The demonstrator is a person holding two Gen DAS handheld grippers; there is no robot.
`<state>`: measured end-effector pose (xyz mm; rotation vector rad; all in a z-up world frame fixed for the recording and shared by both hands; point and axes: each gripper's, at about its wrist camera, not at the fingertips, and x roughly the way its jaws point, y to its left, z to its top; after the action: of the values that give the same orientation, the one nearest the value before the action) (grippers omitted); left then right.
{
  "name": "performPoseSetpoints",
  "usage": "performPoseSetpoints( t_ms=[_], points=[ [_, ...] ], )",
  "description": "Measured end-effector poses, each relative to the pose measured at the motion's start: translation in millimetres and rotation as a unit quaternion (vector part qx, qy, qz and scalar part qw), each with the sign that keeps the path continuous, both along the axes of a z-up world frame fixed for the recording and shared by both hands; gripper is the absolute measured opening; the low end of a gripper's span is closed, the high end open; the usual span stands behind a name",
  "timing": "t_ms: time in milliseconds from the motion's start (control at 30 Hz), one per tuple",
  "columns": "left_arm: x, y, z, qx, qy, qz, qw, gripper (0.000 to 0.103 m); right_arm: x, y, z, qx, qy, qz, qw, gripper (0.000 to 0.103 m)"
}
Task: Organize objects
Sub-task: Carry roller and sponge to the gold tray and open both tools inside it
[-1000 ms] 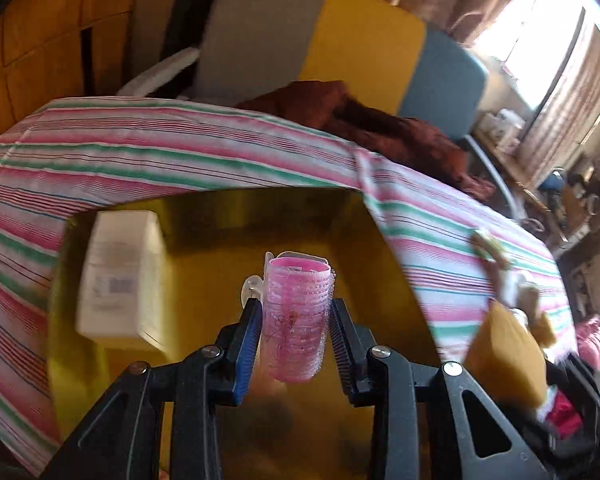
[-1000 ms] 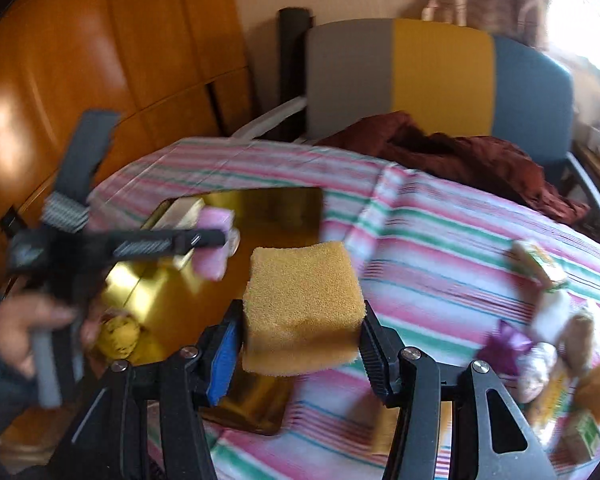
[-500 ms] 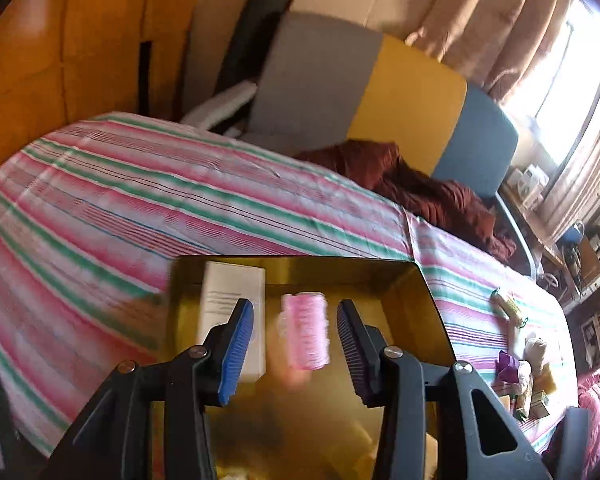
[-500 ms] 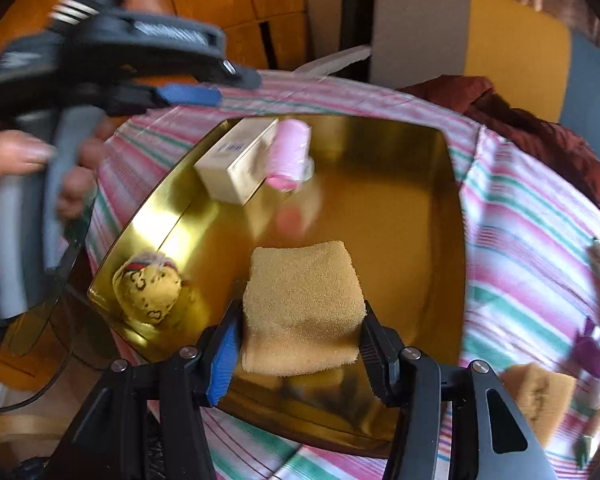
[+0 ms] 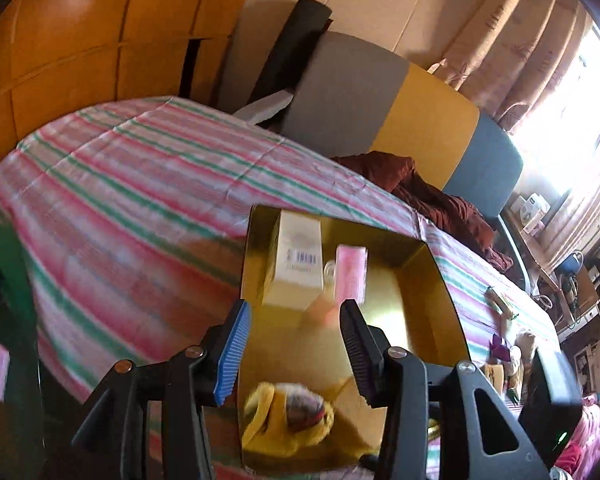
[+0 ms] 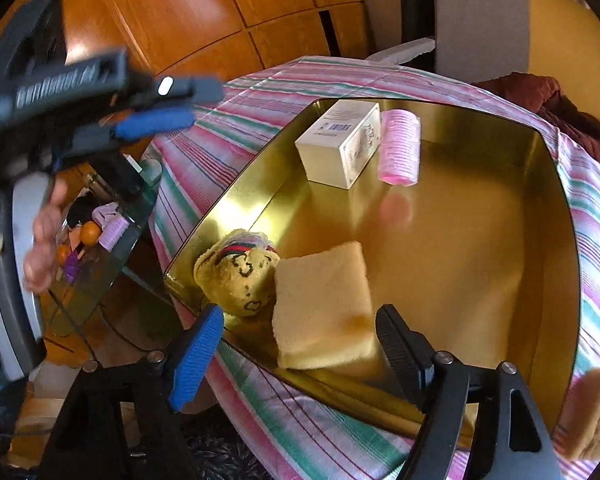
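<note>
Looking along the left gripper (image 5: 296, 344), its jaws gape empty above the gold tray (image 5: 440, 280); ahead lie a white box (image 5: 298, 260) and pink roller (image 5: 350, 274) side by side.

From the right wrist, the right gripper (image 6: 300, 340) stands wide, holding nothing, the yellow sponge (image 6: 322, 304) between its fingers, touching a plush toy (image 6: 238, 270).

Each gripper, left (image 5: 296, 344) and right (image 6: 300, 340), is a black plastic frame with triangular cut-outs and silver screws, one ribbed blue pad and one black. In the right wrist view, bare fingers (image 6: 40, 240) wrap a grey handle, white lettering above.
</note>
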<state>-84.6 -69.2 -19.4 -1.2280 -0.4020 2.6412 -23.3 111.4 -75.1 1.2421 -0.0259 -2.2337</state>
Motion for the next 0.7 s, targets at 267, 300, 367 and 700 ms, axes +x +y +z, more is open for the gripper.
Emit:
performPoseSetpoints(
  t_ms=[267,300,367,700],
  points=[
    [30,22,-7,-0.023,0.009,-0.014,0.9996,0.047,6,17,14,0.02,0.028,-0.048,0.998,0.088],
    [33,26,-6,-0.029,0.013,-0.016,0.9994,0.047,6,19,15,0.022,0.032,-0.053,0.998,0.089],
    [39,35,-6,-0.047,0.019,-0.021,0.9985,0.047,7,24,18,0.024,0.037,-0.064,0.997,0.09],
    [59,65,4,-0.13,0.059,-0.017,0.9897,0.047,22,39,38,0.052,0.094,-0.113,0.988,0.096]
  ],
)
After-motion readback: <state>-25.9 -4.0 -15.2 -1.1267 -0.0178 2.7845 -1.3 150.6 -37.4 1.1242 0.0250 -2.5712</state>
